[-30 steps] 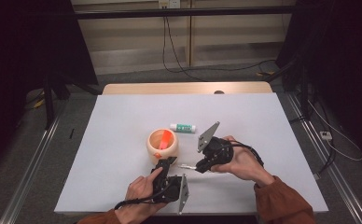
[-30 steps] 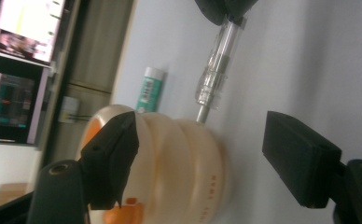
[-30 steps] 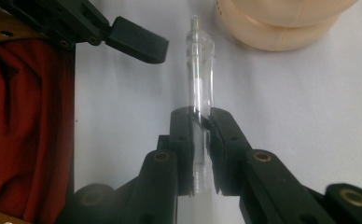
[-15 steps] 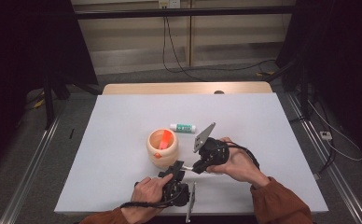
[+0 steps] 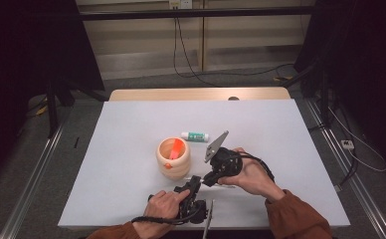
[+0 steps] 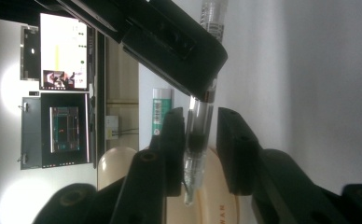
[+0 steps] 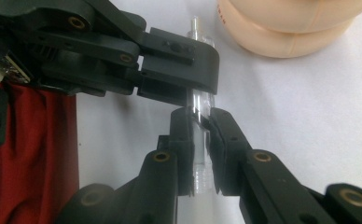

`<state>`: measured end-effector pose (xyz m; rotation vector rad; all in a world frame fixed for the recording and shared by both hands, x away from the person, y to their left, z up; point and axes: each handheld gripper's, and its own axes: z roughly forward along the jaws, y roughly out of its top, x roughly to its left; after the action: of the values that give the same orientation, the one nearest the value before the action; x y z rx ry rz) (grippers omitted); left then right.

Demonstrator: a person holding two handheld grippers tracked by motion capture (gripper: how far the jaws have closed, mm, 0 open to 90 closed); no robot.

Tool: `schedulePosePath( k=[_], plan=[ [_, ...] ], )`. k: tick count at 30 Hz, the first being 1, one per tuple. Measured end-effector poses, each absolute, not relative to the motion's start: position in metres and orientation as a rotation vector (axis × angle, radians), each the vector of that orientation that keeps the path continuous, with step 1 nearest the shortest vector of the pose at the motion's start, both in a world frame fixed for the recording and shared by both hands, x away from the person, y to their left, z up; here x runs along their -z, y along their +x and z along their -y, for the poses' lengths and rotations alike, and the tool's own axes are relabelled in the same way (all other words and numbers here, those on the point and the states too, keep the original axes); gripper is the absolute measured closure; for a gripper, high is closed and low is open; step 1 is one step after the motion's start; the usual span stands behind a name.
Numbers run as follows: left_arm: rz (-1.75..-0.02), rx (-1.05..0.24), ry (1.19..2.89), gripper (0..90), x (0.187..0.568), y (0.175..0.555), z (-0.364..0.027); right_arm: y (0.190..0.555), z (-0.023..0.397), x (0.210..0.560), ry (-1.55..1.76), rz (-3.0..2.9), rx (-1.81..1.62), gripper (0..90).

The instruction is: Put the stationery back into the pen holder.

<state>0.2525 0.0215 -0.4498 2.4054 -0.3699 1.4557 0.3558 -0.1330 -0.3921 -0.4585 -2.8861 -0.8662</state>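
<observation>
**Right gripper view: both claws on one clear pen**

Right claw (image 7: 200,116) is clamped on the clear pen (image 7: 201,154), with both pads pressed flat on the barrel near its lower end. The left claw (image 7: 193,60) comes in from the side just above it and crosses the same barrel. The pen tip pokes out past the left claw.

In the left gripper view the jaws have just been closing with the pen between them. They now grip it: one pad sits on the barrel and only a sliver of light shows at the other. The right claw's black finger hangs over the pen's upper part there.

In the high view the two claws meet nose to nose near the front edge of the white counter (image 5: 131,129), with the pen bridging them just above the surface. The left hand (image 5: 166,204) is low at the front edge. The right hand (image 5: 250,174) comes in from the right in a rust-red sleeve.

The ribbed beige cup (image 5: 173,162) stands just behind the claws with an orange stick (image 5: 176,148) leaning inside it. A green-and-white glue stick (image 5: 195,136) lies on its side just beyond the cup, apart from it.
</observation>
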Motion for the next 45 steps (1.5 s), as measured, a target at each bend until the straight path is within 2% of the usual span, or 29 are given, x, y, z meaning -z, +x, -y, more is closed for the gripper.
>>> schedulePosePath(
  k=[7,12,16,17,20,26,32,39,45],
  plan=[
    [0.361,-1.429,2.423,79.7,0.451,0.254,-0.022,0.356,0.133,0.393,-0.464,2.873,0.886,80.8],
    [0.282,-1.370,2.422,80.2,0.446,0.256,-0.025,0.356,0.134,0.393,-0.450,2.876,0.915,78.7],
    [0.203,-1.275,2.413,80.2,0.441,0.260,-0.031,0.355,0.138,0.391,-0.491,2.894,0.958,52.1],
    [0.168,-1.234,2.427,80.2,0.440,0.261,-0.033,0.355,0.140,0.391,-0.498,2.893,0.977,49.9],
    [0.091,-1.133,2.429,80.2,0.438,0.267,-0.040,0.355,0.148,0.392,-0.573,2.897,1.046,34.8],
    [-0.134,-0.905,2.355,80.2,0.428,0.282,-0.058,0.352,0.164,0.393,-0.667,2.867,1.134,20.9],
    [-0.258,-0.721,2.305,80.2,0.415,0.293,-0.075,0.346,0.182,0.392,-0.762,2.824,1.250,17.0],
    [-0.385,-0.433,2.150,80.1,0.407,0.307,-0.093,0.341,0.197,0.395,-0.837,2.813,1.337,9.5],
    [-0.481,-0.282,2.008,80.1,0.401,0.317,-0.106,0.334,0.208,0.405,-0.904,2.798,1.370,9.3]
  ],
)
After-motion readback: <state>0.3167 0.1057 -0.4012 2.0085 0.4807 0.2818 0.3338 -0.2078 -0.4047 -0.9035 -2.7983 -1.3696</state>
